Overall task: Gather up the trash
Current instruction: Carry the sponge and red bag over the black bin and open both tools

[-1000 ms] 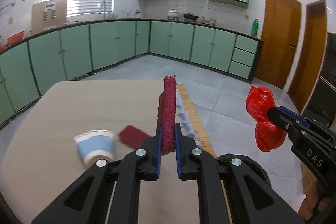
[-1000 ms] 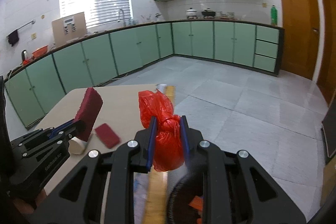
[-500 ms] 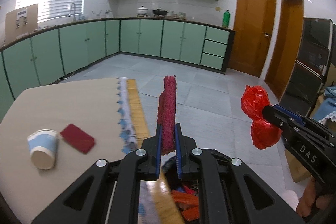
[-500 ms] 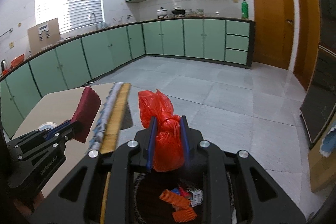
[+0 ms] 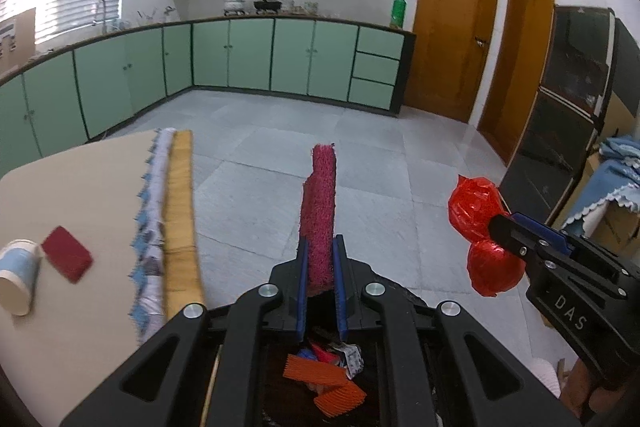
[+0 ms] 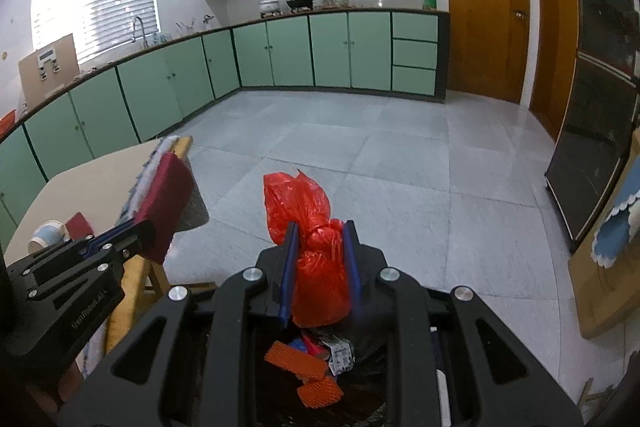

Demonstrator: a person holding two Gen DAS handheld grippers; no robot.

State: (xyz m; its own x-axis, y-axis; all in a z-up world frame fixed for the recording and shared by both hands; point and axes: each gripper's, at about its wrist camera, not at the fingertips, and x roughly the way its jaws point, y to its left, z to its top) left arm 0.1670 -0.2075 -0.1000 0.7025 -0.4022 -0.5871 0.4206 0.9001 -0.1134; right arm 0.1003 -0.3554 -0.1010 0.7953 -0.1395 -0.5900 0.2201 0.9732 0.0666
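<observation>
My left gripper (image 5: 320,247) is shut on a dark red scouring pad (image 5: 319,203) that stands on edge between its blue pads. A knotted red plastic bag (image 6: 312,227) is clamped in my right gripper (image 6: 320,231). Both hang over a black trash bin (image 5: 328,387) that holds orange ridged pieces and wrappers (image 6: 304,363). In the left wrist view the right gripper (image 5: 508,227) with the red bag (image 5: 480,227) is at the right. The right wrist view has the left gripper (image 6: 140,231) and pad (image 6: 168,203) at the left.
A beige table (image 5: 72,195) lies to the left, its cloth edge and wooden rim (image 5: 178,219) beside the bin. On it are a tipped paper cup (image 5: 18,283) and a second red pad (image 5: 67,259). Grey tiled floor, green cabinets and wooden doors lie beyond.
Both grippers have swung right and down, off the table and over the bin, each keeping its load. The bin's inside has come into view beneath the jaws.
</observation>
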